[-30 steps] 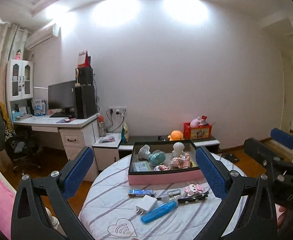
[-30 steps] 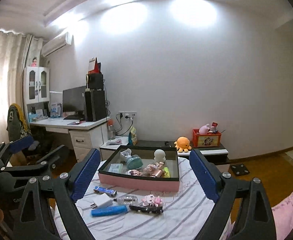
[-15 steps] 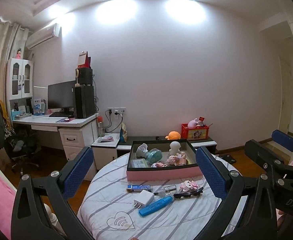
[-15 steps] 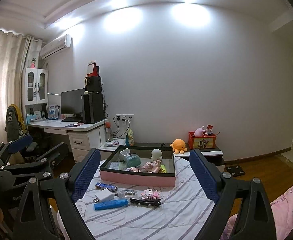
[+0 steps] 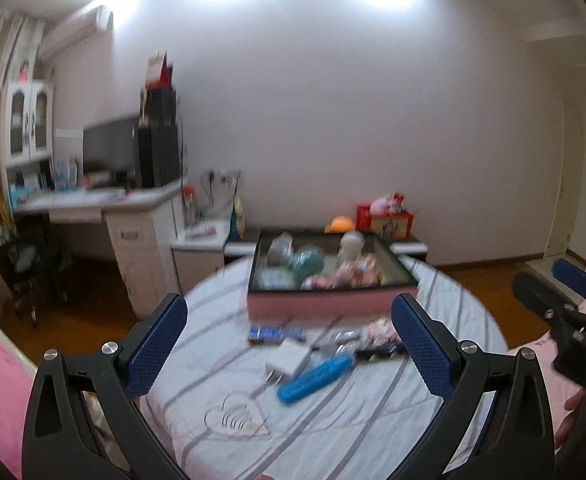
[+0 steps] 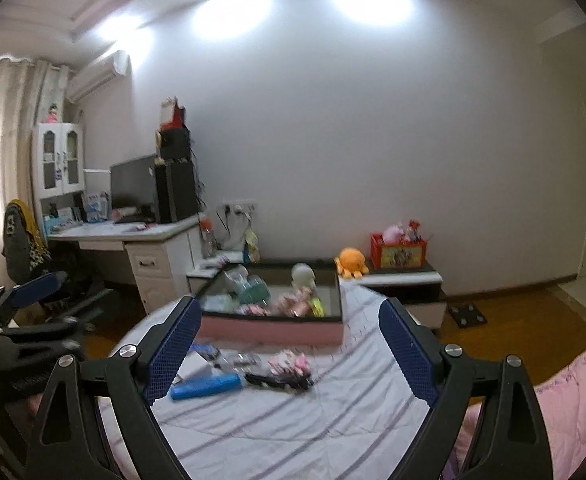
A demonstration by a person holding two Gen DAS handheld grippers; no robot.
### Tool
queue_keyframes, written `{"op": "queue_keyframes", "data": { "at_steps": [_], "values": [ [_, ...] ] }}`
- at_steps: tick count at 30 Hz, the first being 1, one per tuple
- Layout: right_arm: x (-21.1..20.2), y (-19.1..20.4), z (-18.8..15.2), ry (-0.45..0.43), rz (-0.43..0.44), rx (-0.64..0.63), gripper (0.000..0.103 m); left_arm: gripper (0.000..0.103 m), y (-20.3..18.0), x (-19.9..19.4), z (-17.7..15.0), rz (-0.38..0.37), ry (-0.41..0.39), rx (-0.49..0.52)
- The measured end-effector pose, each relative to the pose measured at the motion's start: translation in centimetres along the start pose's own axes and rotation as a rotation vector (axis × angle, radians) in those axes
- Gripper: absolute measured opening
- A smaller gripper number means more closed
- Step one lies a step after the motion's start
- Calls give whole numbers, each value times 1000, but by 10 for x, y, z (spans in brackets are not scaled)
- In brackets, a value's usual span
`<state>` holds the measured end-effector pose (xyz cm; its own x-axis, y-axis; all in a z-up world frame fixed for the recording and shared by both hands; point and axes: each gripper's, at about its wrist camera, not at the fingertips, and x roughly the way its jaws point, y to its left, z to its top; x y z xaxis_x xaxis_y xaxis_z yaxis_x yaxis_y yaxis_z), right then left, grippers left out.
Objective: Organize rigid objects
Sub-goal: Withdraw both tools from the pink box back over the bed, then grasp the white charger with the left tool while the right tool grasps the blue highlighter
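While the left wrist view is pretty blurry, the left gripper (image 5: 289,344) sits spread wide with nothing in it, above a round table (image 5: 333,432). A blue case (image 5: 315,372) and white charger (image 5: 289,362) lie near a pink box (image 5: 329,306).

Over on the right wrist view, the right gripper (image 6: 289,346) is wide and empty too, same blue case (image 6: 207,386) just by its left finger.

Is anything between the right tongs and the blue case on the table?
Nothing visible. The right tongs stand open and empty above the round table, and the blue case lies in the open near their left finger, with only bare cloth before it.
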<state>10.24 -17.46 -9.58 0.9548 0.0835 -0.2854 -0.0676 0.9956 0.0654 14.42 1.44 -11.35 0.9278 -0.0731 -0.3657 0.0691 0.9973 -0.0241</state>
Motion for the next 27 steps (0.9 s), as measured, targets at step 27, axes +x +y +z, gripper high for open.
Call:
{"op": "queue_keyframes", "data": {
  "at_steps": [27],
  "values": [
    [135, -31, -77, 377, 11, 59, 92, 103, 40, 157, -75, 24, 415, 73]
  ]
}}
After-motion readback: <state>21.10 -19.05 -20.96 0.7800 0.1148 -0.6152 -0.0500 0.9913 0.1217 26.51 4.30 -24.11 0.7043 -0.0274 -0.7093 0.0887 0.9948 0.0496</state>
